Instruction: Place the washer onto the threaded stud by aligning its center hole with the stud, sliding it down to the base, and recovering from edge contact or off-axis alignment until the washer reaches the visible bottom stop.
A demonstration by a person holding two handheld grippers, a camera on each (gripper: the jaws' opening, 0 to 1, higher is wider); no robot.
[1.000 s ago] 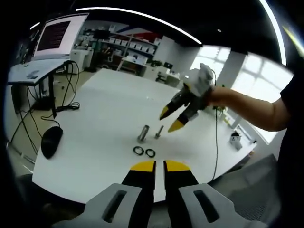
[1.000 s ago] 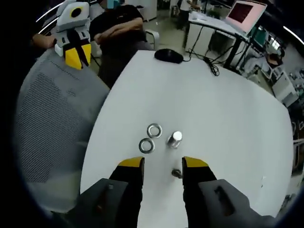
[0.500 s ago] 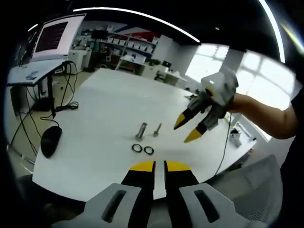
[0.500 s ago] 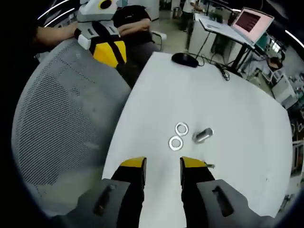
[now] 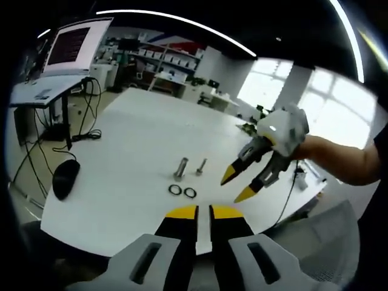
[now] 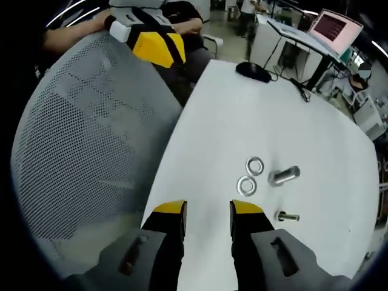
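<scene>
Washers (image 5: 182, 191) lie flat as a pair on table (image 5: 133, 133), not yet picked, w/ sleeve (image 5: 181, 168) and stud (image 5: 201, 165) upright just beyond at 12. Left gripper (image 5: 203, 212) hangs back near table edge, jaws almost shut, empty. Right gripper (image 6: 206, 209) narrowly parted, empty; washers at 1 o'clock, near its tips.

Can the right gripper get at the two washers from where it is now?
Probably yes. The right gripper is open, empty and held above the white table; both washers lie flat just ahead of its tips, with nothing between. The stud stands to one side.
</scene>
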